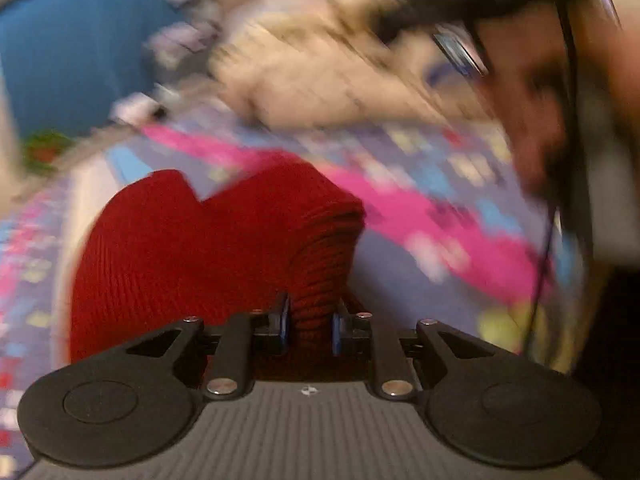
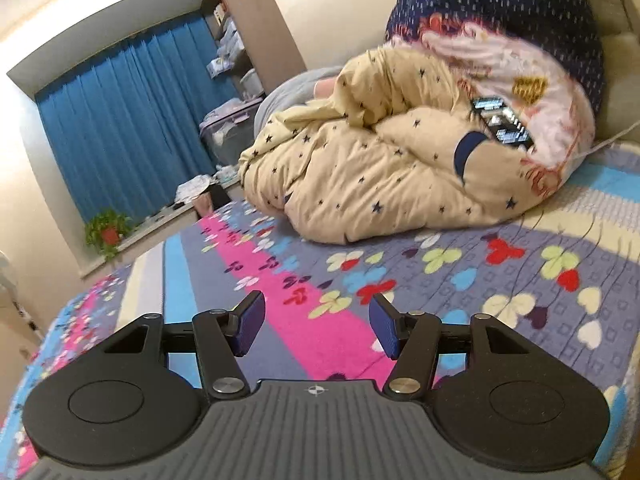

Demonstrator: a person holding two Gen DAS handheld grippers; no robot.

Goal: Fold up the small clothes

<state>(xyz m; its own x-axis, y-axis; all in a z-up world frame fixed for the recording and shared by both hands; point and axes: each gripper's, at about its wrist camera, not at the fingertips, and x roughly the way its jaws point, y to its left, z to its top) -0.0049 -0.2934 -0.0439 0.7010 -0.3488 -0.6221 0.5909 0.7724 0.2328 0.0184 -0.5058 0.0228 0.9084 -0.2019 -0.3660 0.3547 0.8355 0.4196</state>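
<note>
While the left gripper [image 1: 310, 330] pinches the red knit garment [image 1: 192, 248], keep it taut and low so the empty, spread right gripper [image 2: 316, 330] can catch a free edge.

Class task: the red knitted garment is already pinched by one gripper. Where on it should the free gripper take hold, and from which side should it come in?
Probably the loose far edge of the red knitted garment, to the left of where the left gripper pinches a bunched ridge. There the fabric spreads flat with a notched border, so the open right gripper could come in from the left, jaws across that edge.
</note>
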